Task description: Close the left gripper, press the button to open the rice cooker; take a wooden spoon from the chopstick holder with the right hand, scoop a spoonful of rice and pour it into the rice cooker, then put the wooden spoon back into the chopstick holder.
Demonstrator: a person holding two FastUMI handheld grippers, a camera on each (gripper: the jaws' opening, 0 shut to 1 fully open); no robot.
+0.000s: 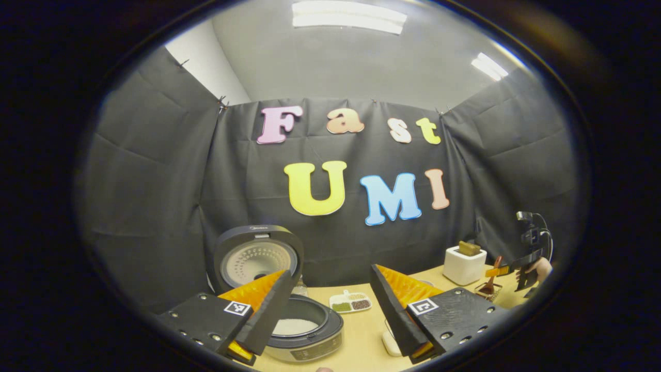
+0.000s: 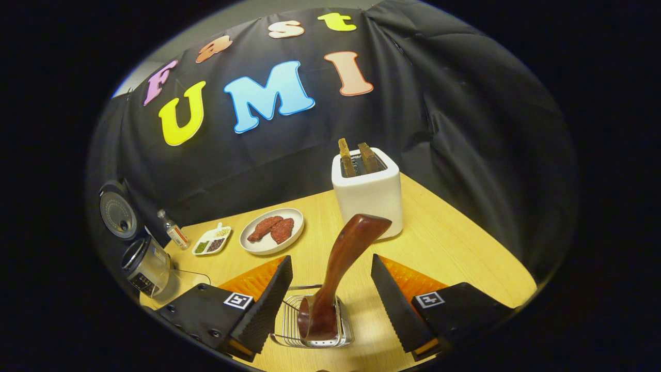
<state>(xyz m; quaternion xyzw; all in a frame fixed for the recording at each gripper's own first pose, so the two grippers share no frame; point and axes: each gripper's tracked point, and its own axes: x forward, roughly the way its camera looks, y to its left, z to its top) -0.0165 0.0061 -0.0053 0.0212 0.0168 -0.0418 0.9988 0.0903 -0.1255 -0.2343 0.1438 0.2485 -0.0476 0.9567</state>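
Rice cooker [image 1: 304, 325] lid open; spoon stage pending.
Right tool [image 2: 328, 305] open astride wooden spoon [image 2: 335, 268] in chopstick holder [image 2: 289, 330]; left tool [image 1: 328, 310] open.

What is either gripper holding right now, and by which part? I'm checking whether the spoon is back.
Nothing is held. The right gripper is open around the wooden spoon, which stands in the chopstick holder; the left gripper is open too.

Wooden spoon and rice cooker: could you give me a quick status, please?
Both grippers open. Wooden spoon standing in chopstick holder between right gripper fingers. Rice cooker lid up, rice inside.
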